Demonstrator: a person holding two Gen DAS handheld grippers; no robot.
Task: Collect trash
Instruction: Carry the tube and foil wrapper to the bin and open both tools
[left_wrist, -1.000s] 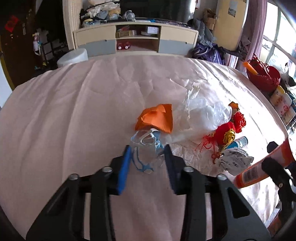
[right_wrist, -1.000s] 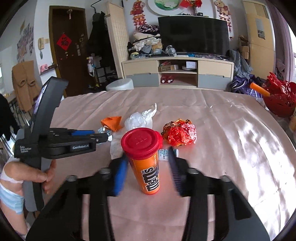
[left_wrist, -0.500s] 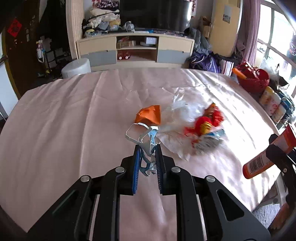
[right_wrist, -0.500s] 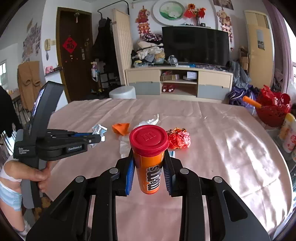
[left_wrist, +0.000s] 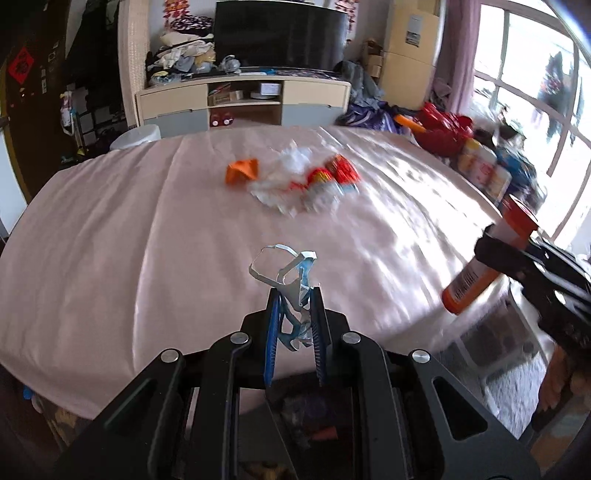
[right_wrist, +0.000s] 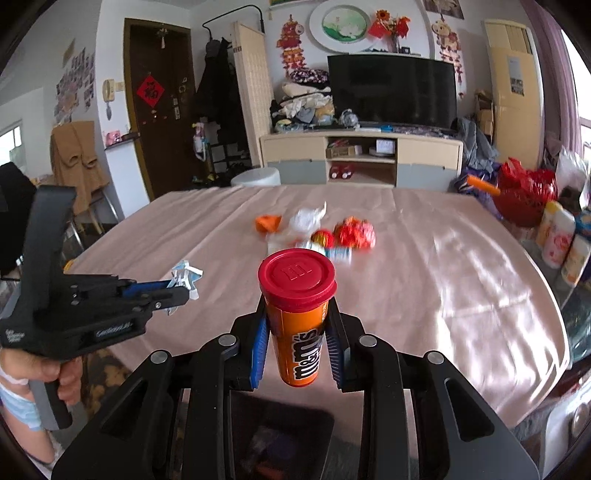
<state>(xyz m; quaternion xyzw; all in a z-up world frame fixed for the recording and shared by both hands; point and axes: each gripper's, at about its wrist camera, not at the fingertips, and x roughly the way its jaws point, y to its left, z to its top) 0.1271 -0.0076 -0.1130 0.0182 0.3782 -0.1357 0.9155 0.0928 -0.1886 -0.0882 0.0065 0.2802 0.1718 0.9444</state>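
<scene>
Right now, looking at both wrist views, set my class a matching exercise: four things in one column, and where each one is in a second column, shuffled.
Things:
1. wrapper
2. tube
3. orange paper
4. TV

Places:
A. lying on the table
B. in the right claw
C. on the cabinet behind the table
D. in the left claw

Pairs: 1-D, 2-B, 3-A, 4-C
</scene>
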